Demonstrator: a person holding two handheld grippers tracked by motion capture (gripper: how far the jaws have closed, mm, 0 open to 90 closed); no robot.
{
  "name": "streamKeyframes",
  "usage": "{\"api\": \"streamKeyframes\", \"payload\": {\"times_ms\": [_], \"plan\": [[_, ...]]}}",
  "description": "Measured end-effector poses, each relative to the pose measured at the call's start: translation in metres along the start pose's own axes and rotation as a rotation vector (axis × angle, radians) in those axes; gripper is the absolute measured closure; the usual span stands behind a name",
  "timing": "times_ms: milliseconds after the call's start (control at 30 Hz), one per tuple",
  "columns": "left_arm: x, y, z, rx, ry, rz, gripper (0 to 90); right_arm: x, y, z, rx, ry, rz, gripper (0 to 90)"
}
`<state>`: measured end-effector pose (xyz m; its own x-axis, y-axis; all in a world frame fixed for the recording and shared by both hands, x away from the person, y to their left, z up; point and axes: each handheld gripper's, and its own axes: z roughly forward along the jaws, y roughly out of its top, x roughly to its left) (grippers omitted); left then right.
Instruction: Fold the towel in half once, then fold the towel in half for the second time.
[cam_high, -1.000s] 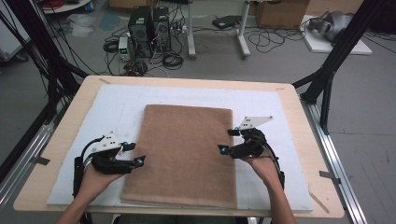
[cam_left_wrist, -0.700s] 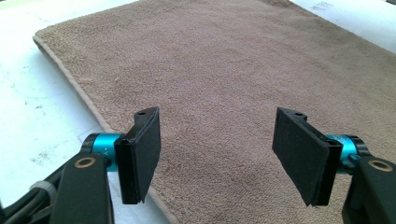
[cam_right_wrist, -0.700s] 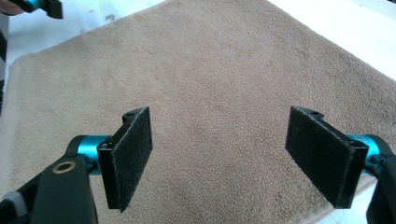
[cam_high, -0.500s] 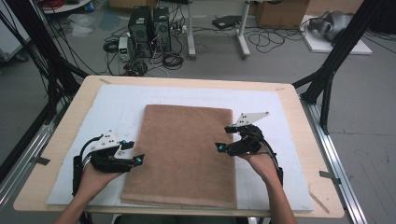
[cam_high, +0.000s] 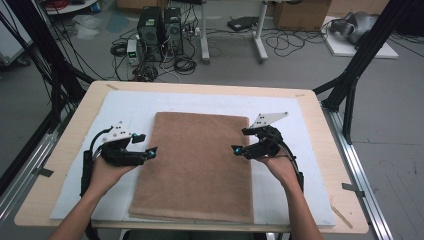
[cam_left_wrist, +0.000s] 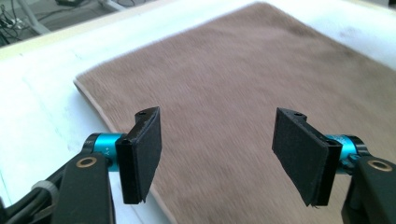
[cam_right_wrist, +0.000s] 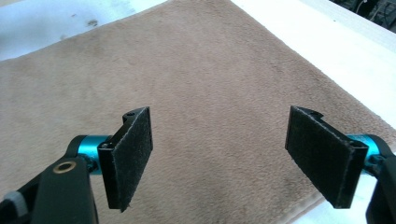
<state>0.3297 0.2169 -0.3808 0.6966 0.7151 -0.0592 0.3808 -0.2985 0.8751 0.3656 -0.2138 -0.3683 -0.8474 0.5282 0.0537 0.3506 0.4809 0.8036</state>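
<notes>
A brown towel (cam_high: 200, 160) lies folded flat in the middle of a white mat (cam_high: 280, 107) on the table. My left gripper (cam_high: 146, 145) hovers at the towel's left edge, jaws open and pointing right, nothing between them. My right gripper (cam_high: 241, 142) is over the towel's right edge, open too, pointing left. In the left gripper view the towel (cam_left_wrist: 233, 79) spreads beyond the open gripper (cam_left_wrist: 224, 149), its left edge under the left pad. In the right gripper view the towel (cam_right_wrist: 187, 70) lies under the open gripper (cam_right_wrist: 229, 154), with its near corner at lower right.
The wooden table (cam_high: 320, 125) has bare margins around the mat. Black frame legs (cam_high: 350, 85) stand at the right and left rear corners. Computers and cables (cam_high: 160, 30) sit on the floor behind.
Both grippers have moved inward toward the towel's side edges; the right one has shifted left and slightly forward over the towel. The towel has not moved.
</notes>
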Motion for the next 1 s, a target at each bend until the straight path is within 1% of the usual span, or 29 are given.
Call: {"api": "streamKeyframes", "payload": {"times_ms": [33,67,133,167,200,233,300,333,400,433,467,533,567,600,633,667,733,767,800,867,900,1000], "plan": [[0.002,0.002,0.003,0.002,0.001,-0.007,34.4,-0.002,0.0,0.001,0.002,-0.002,0.004,22.4],[0.004,0.005,0.006,0.005,0.007,-0.005,34.5,-0.005,0.0,0.003,0.003,-0.004,0.004,22.4],[0.008,0.008,0.01,0.006,0.001,-0.016,35.3,-0.009,-0.001,0.004,0.001,-0.011,0.007,22.5],[0.009,0.01,0.012,0.024,0.006,-0.008,35.6,-0.011,-0.001,0.004,0.0,-0.011,0.017,22.7],[0.01,0.013,0.014,0.021,0.007,-0.019,35.6,-0.014,-0.001,0.005,0.001,-0.014,0.018,22.7],[0.012,0.015,0.014,0.025,0.001,-0.016,35.5,-0.016,0.0,0.004,0.009,-0.016,0.024,22.7],[0.015,0.021,0.015,0.01,-0.002,-0.025,35.5,-0.018,0.002,0.004,0.01,-0.012,0.023,23.1],[0.016,0.024,0.015,0.013,-0.006,-0.026,35.5,-0.02,0.005,0.002,-0.003,-0.02,0.008,23.9],[0.02,0.029,0.015,0.02,0.008,-0.015,35.6,-0.024,0.011,0.0,0.005,-0.027,0.009,23.8],[0.023,0.032,0.016,0.019,0.01,-0.016,35.5,-0.026,0.014,-0.001,0.011,-0.035,0.005,23.9],[0.025,0.034,0.016,0.007,0.011,-0.028,35.5,-0.029,0.016,-0.002,0.005,-0.045,0.005,24.0],[0.033,0.039,0.018,0.016,0.027,-0.027,35.7,-0.036,0.021,-0.002,0.009,-0.057,0.016,23.9],[0.038,0.04,0.021,0.021,0.031,-0.036,35.7,-0.04,0.023,-0.002,0.012,-0.07,0.012,23.9],[0.042,0.041,0.024,0.03,0.037,-0.041,35.8,-0.043,0.025,-0.002,0.013,-0.082,0.022,24.0],[0.047,0.041,0.027,0.031,0.044,-0.044,35.8,-0.047,0.026,0.0,0.012,-0.088,0.03,24.1],[0.051,0.04,0.03,0.025,0.043,-0.058,36.1,-0.05,0.026,0.002,0.013,-0.096,0.035,24.6],[0.058,0.037,0.038,0.018,0.05,-0.065,36.5,-0.056,0.024,0.008,0.024,-0.115,0.035,26.1],[0.06,0.035,0.042,0.019,0.055,-0.066,37.1,-0.061,0.021,0.013,0.033,-0.122,0.043,26.2],[0.062,0.033,0.045,0.019,0.062,-0.055,37.2,-0.064,0.019,0.017,0.043,-0.129,0.046,26.4],[0.066,0.029,0.054,0.033,0.069,-0.052,39.0,-0.07,0.015,0.024,0.062,-0.143,0.052,28.7],[0.068,0.026,0.059,0.047,0.075,-0.047,39.0,-0.072,0.012,0.028,0.065,-0.148,0.052,29.8],[0.075,0.018,0.073,0.08,0.093,-0.063,41.0,-0.078,0.004,0.037,0.082,-0.169,0.057,30.7]]}}
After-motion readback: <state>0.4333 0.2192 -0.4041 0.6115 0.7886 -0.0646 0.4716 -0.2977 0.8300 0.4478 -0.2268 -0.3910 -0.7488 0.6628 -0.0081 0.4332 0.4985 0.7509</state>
